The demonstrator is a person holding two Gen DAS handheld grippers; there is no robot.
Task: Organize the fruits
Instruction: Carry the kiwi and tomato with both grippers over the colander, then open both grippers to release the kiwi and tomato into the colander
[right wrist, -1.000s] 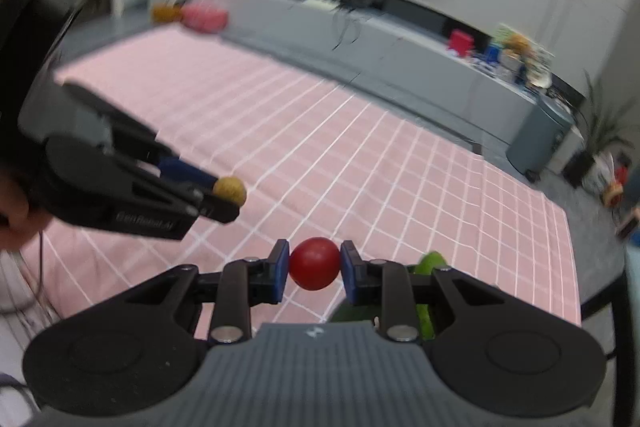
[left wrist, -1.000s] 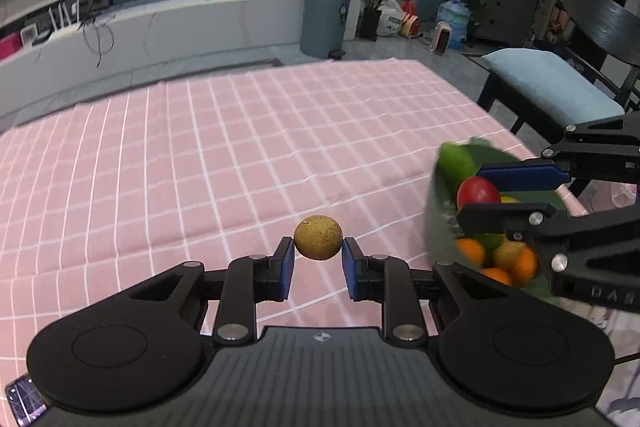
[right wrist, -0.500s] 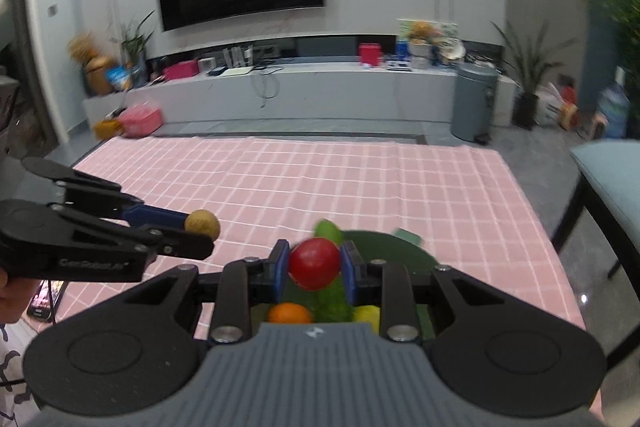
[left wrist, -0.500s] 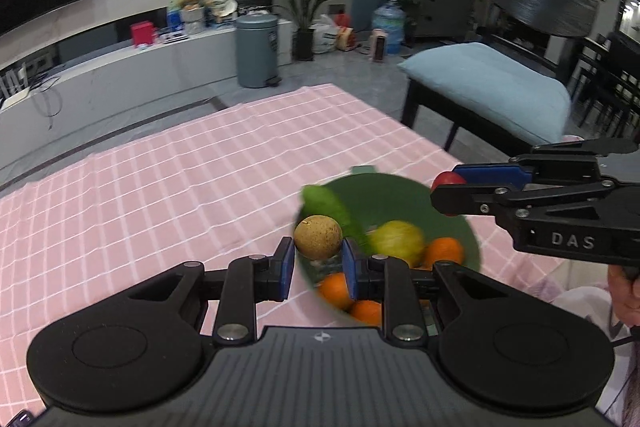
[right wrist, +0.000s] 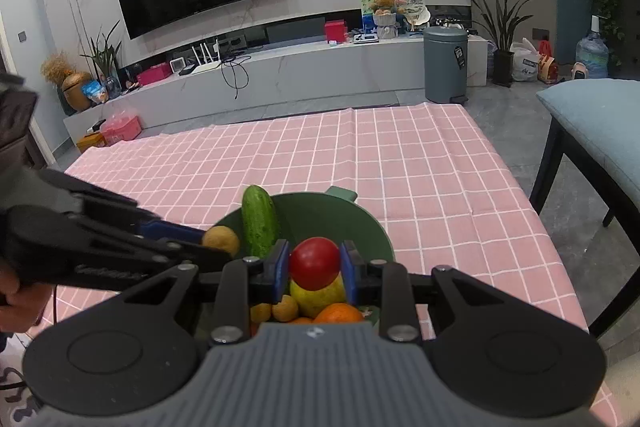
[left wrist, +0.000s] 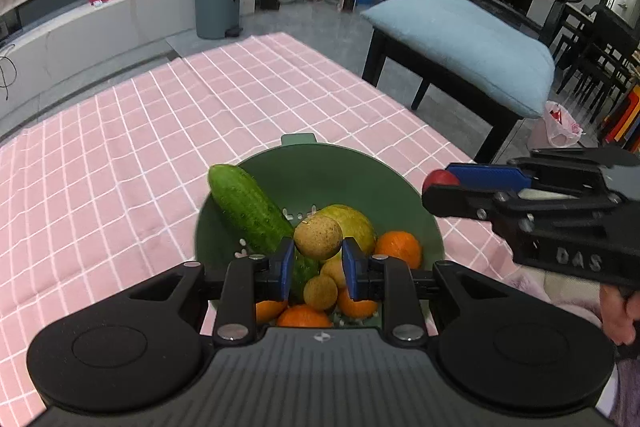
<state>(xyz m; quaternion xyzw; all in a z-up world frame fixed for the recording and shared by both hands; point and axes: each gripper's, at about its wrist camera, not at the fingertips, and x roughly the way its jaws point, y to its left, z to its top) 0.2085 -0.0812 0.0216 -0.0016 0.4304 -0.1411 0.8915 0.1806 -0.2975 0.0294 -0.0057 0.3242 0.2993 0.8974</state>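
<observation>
My left gripper [left wrist: 318,259] is shut on a small brown round fruit [left wrist: 318,237] and holds it over the green bowl [left wrist: 320,167]. The bowl holds a cucumber [left wrist: 248,207], a yellow-green fruit [left wrist: 356,223], several oranges [left wrist: 400,247] and another small brown fruit [left wrist: 320,293]. My right gripper [right wrist: 314,269] is shut on a red tomato [right wrist: 315,262] above the same bowl [right wrist: 372,227]. In the left wrist view the right gripper [left wrist: 440,187] comes in from the right at the bowl's rim. In the right wrist view the left gripper [right wrist: 218,241] reaches in from the left.
The bowl stands near the front right corner of a table with a pink checked cloth [left wrist: 160,131]. A black bench with a light blue cushion [left wrist: 460,43] stands to the right of the table. A grey bin [right wrist: 445,63] and TV console [right wrist: 280,67] are beyond.
Both grippers have swung from over the open cloth to above the green bowl, each still holding its fruit. The bowl has come to the centre of both views.
</observation>
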